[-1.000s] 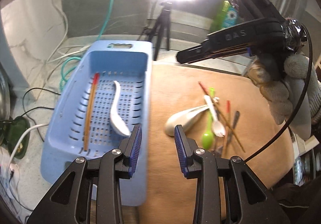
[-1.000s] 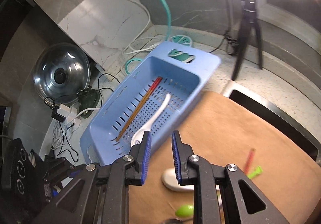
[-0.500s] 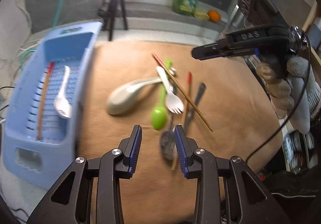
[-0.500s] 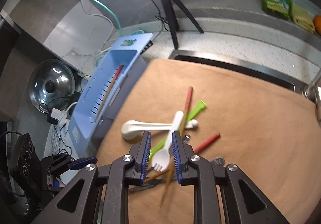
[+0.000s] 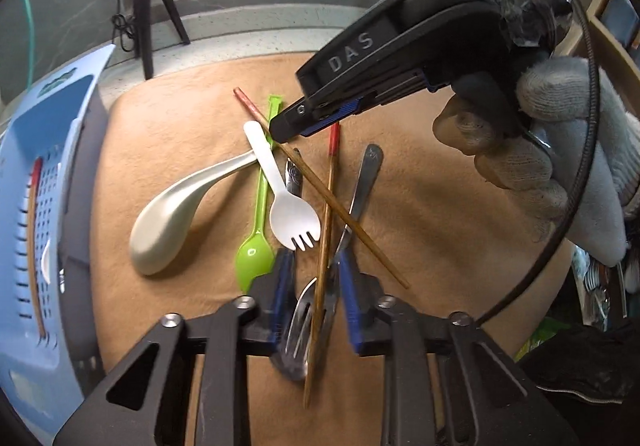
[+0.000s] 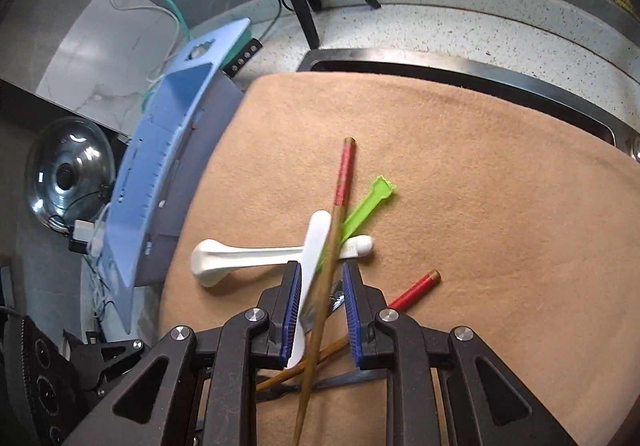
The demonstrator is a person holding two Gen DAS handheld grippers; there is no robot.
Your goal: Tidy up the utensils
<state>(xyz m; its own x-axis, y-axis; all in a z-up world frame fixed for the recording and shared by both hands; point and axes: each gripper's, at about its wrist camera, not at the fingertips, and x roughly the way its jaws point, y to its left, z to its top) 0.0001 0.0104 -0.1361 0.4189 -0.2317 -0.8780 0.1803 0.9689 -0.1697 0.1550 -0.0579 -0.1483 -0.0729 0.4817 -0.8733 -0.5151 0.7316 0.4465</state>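
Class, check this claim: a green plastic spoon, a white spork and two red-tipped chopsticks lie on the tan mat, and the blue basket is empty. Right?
One error: the blue basket is not empty. The left wrist view shows a red-tipped chopstick lying inside it. The rest stands.
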